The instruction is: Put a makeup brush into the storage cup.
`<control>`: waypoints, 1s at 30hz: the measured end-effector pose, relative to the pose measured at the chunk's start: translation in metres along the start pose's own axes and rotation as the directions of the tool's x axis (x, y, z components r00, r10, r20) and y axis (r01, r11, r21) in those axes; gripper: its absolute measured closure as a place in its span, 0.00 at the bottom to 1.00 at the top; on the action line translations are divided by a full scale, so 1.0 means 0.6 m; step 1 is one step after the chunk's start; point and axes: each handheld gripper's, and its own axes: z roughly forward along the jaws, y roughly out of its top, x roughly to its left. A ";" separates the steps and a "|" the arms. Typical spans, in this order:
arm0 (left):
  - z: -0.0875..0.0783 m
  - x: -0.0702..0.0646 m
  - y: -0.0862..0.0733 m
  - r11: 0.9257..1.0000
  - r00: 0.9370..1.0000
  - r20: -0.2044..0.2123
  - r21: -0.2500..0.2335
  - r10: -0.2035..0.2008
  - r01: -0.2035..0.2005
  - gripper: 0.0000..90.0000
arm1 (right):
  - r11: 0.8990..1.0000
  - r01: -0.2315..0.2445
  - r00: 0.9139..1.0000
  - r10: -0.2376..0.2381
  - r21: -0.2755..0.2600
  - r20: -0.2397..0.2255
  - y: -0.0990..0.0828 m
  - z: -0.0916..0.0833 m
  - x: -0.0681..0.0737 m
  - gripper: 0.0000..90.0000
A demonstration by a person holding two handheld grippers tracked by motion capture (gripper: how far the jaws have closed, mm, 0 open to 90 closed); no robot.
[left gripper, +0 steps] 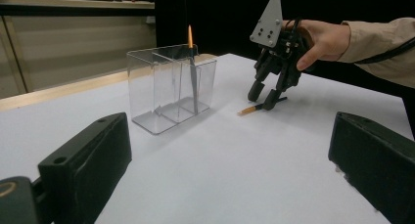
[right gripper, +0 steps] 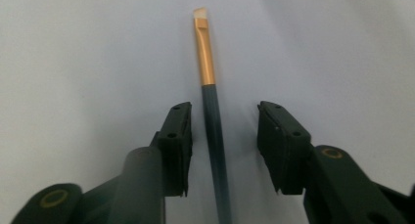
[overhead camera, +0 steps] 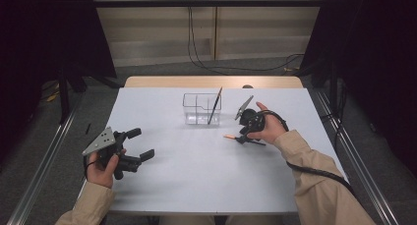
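A thin brush [right gripper: 215, 121] with a dark handle, gold ferrule and pale tip lies flat on the white table. My right gripper [right gripper: 225, 109] points down over it, one jaw on each side of the handle, a gap left on both sides. In the high view that gripper [overhead camera: 244, 138] is right of centre, with the brush [overhead camera: 230, 136] poking out to its left. A second brush [overhead camera: 215, 104] leans upright in a clear compartmented box [overhead camera: 201, 108]. My left gripper [overhead camera: 140, 144] rests open at the table's left, holding nothing.
The clear box [left gripper: 169, 87] stands at the table's far middle, just left of the right gripper [left gripper: 264, 99]. The white table [overhead camera: 196, 176] has dark curtains on both sides and a metal rail along each flank. Cables trail across the floor beyond it.
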 end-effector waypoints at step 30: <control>-0.002 0.002 0.001 1.000 1.000 -0.007 -0.002 0.009 -0.009 0.03 | 0.997 -0.068 0.998 0.068 0.040 -0.011 0.006 0.000 0.010 0.93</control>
